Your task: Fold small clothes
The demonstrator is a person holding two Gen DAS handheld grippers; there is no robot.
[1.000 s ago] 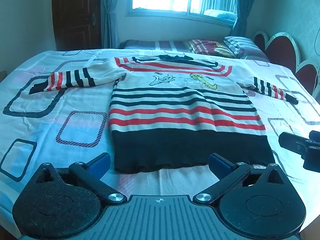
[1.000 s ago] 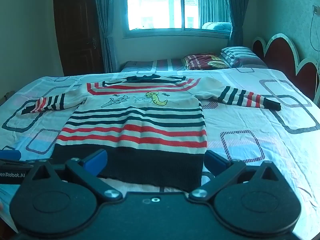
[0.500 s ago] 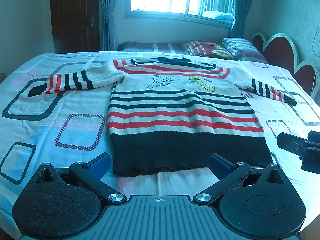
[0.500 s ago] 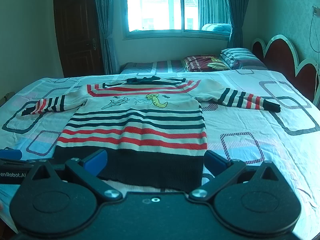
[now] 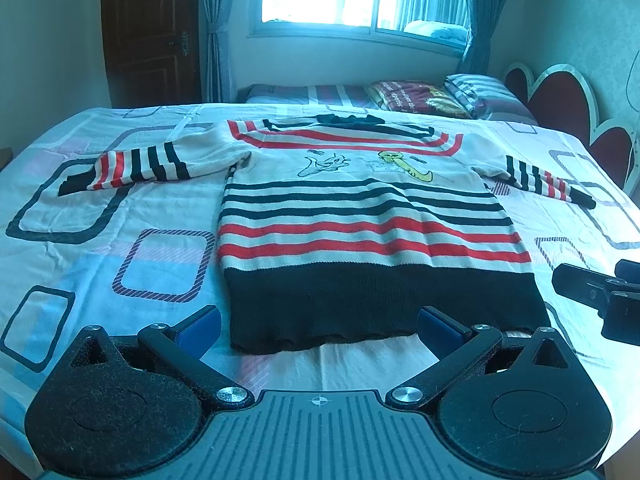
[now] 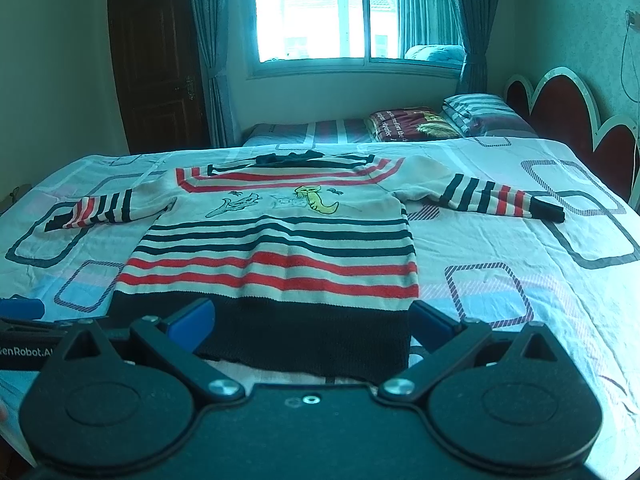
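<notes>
A small striped sweater (image 5: 360, 224), cream with red and dark stripes, a dark hem and cartoon figures on the chest, lies flat and face up on the bed, both sleeves spread out; it also shows in the right wrist view (image 6: 276, 248). My left gripper (image 5: 320, 326) is open and empty, just in front of the dark hem. My right gripper (image 6: 312, 322) is open and empty, over the hem's right part. The right gripper's edge shows in the left wrist view (image 5: 600, 296); the left gripper's edge shows in the right wrist view (image 6: 24, 320).
The bed sheet (image 5: 100, 248) is pale with rectangle prints. Folded blankets and pillows (image 6: 448, 122) lie at the far end near a red headboard (image 6: 560, 108). A dark door (image 6: 156, 68) and a window with curtains (image 6: 320, 20) stand behind.
Both grippers have lifted and tilted a little, so the sweater sits slightly lower in both views. The sweater has not moved and both grippers stay open.
</notes>
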